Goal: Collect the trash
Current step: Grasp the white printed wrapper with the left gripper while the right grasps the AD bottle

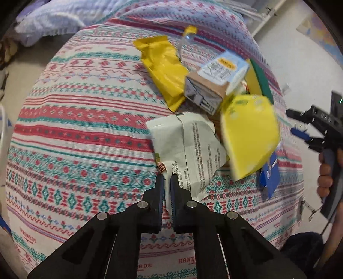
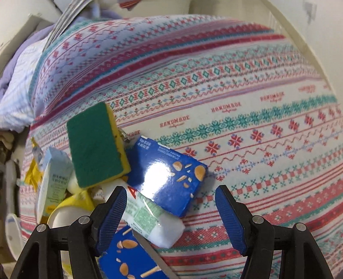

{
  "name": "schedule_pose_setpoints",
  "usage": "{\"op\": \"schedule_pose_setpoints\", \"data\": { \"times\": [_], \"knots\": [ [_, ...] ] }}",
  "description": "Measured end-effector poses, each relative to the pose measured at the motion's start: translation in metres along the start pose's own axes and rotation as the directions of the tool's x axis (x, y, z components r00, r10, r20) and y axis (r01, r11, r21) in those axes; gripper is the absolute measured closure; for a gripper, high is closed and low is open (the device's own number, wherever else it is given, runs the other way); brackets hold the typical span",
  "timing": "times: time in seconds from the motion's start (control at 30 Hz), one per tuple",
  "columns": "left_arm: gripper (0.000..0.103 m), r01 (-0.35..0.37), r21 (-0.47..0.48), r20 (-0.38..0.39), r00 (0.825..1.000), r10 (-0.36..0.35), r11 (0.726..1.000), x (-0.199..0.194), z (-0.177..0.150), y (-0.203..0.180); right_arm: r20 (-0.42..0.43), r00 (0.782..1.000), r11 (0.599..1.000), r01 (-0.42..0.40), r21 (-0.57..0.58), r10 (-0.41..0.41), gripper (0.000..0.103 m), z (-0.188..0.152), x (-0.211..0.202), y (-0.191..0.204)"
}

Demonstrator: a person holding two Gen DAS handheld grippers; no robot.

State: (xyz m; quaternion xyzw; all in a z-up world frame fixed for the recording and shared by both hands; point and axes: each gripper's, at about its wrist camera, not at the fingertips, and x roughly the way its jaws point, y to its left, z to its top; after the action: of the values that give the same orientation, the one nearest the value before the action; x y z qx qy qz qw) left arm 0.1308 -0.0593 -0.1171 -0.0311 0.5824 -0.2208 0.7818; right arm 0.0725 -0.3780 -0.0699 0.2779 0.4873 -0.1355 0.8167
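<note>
A heap of trash lies on a patterned cloth (image 1: 85,128). In the left wrist view it holds a white printed wrapper (image 1: 188,146), a yellow packet (image 1: 165,70), a small carton (image 1: 214,83), a blurred yellow cup (image 1: 250,137) and a clear bottle with a yellow cap (image 1: 188,32). My left gripper (image 1: 167,179) is shut on the wrapper's near corner. My right gripper (image 2: 171,193) is open over a blue box (image 2: 167,176) and a white packet (image 2: 150,216), touching neither. A green-and-yellow sponge (image 2: 94,148) leans on the pile. The right gripper (image 1: 300,126) also shows at the right of the left wrist view.
A second blue packet (image 2: 128,257) lies under my right gripper's left finger. A pale blue blanket (image 1: 53,19) is bunched at the far end. The cloth stretches bare to the right (image 2: 257,128). A hand (image 1: 325,173) holds the right tool.
</note>
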Motion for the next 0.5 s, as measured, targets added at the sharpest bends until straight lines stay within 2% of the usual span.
{"op": "schedule_pose_setpoints", "data": {
  "times": [0.13, 0.23, 0.3, 0.37, 0.4, 0.43, 0.47, 0.5],
  "knots": [
    [0.098, -0.014, -0.004, 0.061, 0.998, 0.014, 1.000, -0.025, 0.002, 0.009, 0.051, 0.998, 0.999, -0.022, -0.038, 0.024, 0.030, 0.004, -0.008, 0.009],
    [0.098, -0.029, -0.004, 0.107, 0.994, 0.030, 1.000, -0.040, 0.004, 0.015, 0.045, 0.999, 0.988, -0.006, -0.156, 0.013, 0.030, 0.000, -0.007, 0.028],
    [0.098, -0.037, -0.010, 0.118, 0.992, 0.038, 0.999, -0.047, 0.005, 0.022, 0.028, 0.999, 0.969, 0.033, -0.246, -0.027, 0.031, -0.007, -0.002, 0.041],
    [0.098, -0.040, -0.022, 0.118, 0.992, 0.043, 0.999, -0.050, 0.005, 0.027, 0.008, 0.998, 0.943, 0.066, -0.325, -0.068, 0.039, -0.015, 0.006, 0.053],
    [0.098, -0.036, -0.028, 0.114, 0.993, 0.039, 0.999, -0.050, 0.008, 0.028, -0.007, 0.997, 0.929, 0.068, -0.363, -0.076, 0.051, -0.019, 0.010, 0.059],
    [0.098, -0.033, -0.032, 0.109, 0.993, 0.036, 0.999, -0.050, 0.009, 0.029, -0.020, 0.997, 0.917, 0.066, -0.394, -0.081, 0.058, -0.022, 0.015, 0.064],
    [0.098, -0.031, -0.032, 0.106, 0.994, 0.034, 0.999, -0.049, 0.008, 0.029, -0.030, 0.995, 0.905, 0.070, -0.419, -0.091, 0.062, -0.024, 0.020, 0.069],
    [0.098, -0.028, -0.032, 0.103, 0.994, 0.032, 0.999, -0.049, 0.007, 0.030, -0.031, 0.993, 0.892, 0.086, -0.443, -0.111, 0.063, -0.026, 0.025, 0.073]
  ]
}}
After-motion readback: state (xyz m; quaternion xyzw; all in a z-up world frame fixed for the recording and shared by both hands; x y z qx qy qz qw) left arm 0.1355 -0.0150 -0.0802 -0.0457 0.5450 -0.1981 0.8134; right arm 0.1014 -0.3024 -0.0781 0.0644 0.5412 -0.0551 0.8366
